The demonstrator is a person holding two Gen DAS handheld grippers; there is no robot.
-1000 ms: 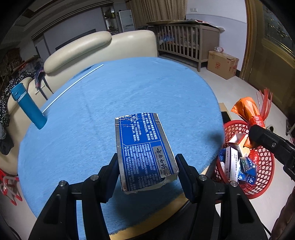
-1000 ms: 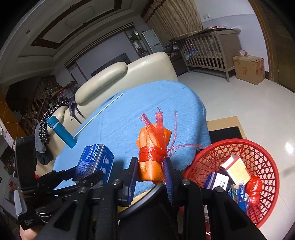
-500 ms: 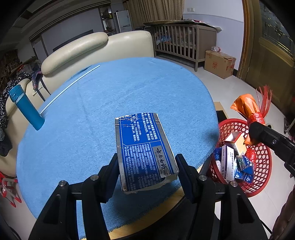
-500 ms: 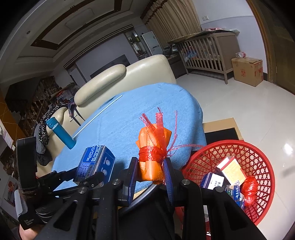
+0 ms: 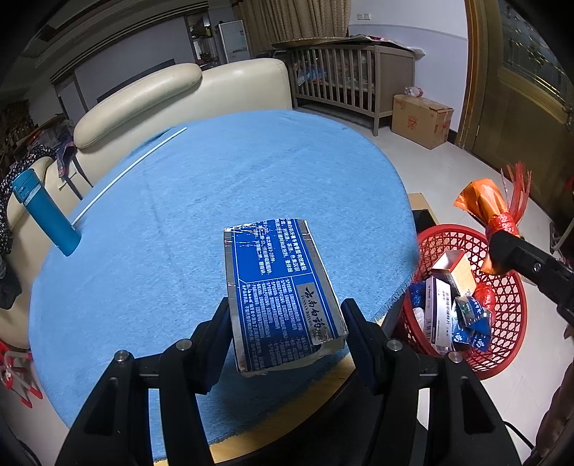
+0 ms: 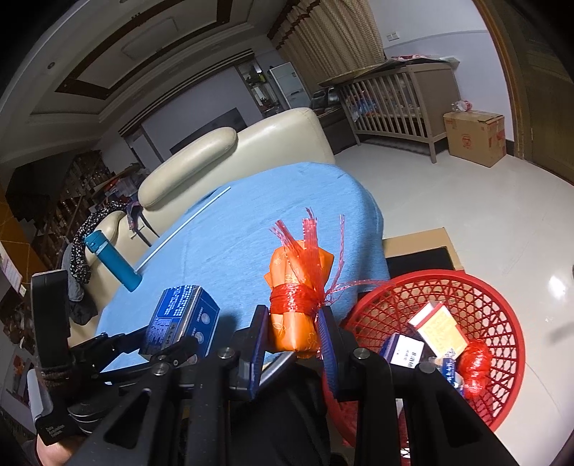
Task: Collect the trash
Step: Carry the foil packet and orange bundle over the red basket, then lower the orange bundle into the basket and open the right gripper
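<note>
Gripping a dented blue-and-silver carton (image 5: pixel 283 290), the left tongs (image 5: pixel 285 322) mirror the right tongs (image 6: pixel 292 340) clamping an orange red-netted bundle (image 6: pixel 296 304).

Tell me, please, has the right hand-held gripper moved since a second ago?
Yes: the right hand-held gripper has shifted slightly away from the blue table, toward the red basket.

Table (image 5: pixel 251 172): wearing a blue cloth, its wooden edge showing at the near side.
Bottle (image 5: pixel 45 213): blue, standing near the cloth's left edge.
Rod (image 5: pixel 129 170): thin, white, lying across the cloth's far left part.
Sofa (image 5: pixel 186 93): cream, sitting right behind the table.
Crib (image 5: pixel 344 79): wooden, standing against the far wall.
Carton (image 5: pixel 421 120): sitting on the floor beside the crib.
Curtain (image 6: pixel 337 32): hanging behind the crib.
</note>
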